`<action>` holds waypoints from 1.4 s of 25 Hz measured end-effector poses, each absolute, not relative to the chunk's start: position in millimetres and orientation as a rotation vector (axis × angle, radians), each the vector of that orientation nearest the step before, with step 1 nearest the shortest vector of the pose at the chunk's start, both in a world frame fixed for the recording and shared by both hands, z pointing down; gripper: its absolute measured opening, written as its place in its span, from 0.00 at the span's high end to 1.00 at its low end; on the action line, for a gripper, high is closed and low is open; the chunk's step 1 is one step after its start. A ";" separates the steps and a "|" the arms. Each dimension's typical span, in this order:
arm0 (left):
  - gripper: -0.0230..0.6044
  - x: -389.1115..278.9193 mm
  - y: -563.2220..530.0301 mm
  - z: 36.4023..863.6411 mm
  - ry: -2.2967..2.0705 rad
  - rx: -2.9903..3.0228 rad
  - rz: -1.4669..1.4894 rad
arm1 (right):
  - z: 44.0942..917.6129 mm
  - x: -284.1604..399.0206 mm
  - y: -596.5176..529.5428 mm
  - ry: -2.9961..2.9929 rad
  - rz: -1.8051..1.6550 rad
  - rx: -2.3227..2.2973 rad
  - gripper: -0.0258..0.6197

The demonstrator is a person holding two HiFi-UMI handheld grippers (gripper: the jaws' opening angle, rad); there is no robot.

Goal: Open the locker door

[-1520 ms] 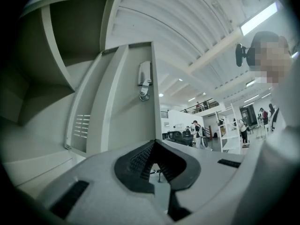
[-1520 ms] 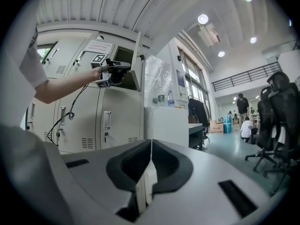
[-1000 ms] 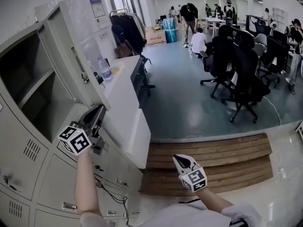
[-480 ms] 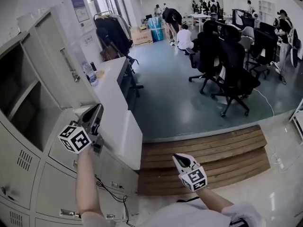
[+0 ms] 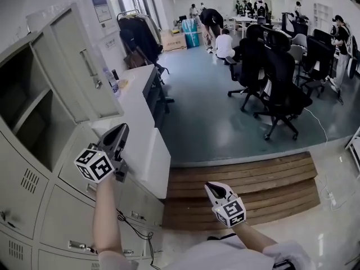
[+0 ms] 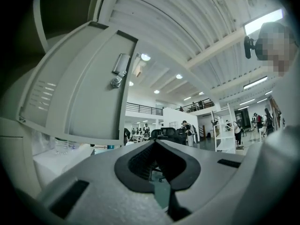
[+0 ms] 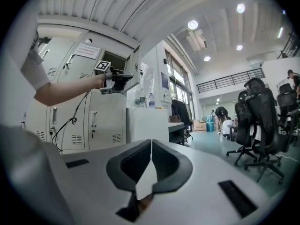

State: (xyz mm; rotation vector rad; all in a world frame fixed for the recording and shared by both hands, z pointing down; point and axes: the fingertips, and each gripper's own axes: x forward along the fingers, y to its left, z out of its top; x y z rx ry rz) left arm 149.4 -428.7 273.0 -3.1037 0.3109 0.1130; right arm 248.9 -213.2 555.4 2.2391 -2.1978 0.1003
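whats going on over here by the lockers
A person holding two grippers stands at a bank of grey lockers. The upper locker door stands wide open. The left gripper is raised near the door's lower edge, jaws together, holding nothing. The right gripper hangs low, also shut and empty.

Lockers [image 5: 34,207] fill the left of the head view, with one locker door [image 5: 70,66] swung out to the right of its open compartment [image 5: 25,114]. A counter [image 5: 140,122] stands right of the lockers, with a bottle [image 5: 111,80] on its far end. The left gripper [image 5: 120,132] is at lower left before the lockers. The right gripper [image 5: 212,188] is at bottom centre above a wooden step [image 5: 264,184]. Office chairs [image 5: 281,77] stand behind, at upper right.
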 end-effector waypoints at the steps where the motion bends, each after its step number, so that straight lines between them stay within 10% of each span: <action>1: 0.95 145.4 -427.5 274.3 0.328 -3.093 0.106 | 555.1 245.5 -214.8 -2.212 0.098 2.224 0.94; 35: 0.95 -181.1 -320.0 366.9 1.549 -2.438 0.080 | 509.5 40.5 -310.3 -2.802 0.054 1.574 0.94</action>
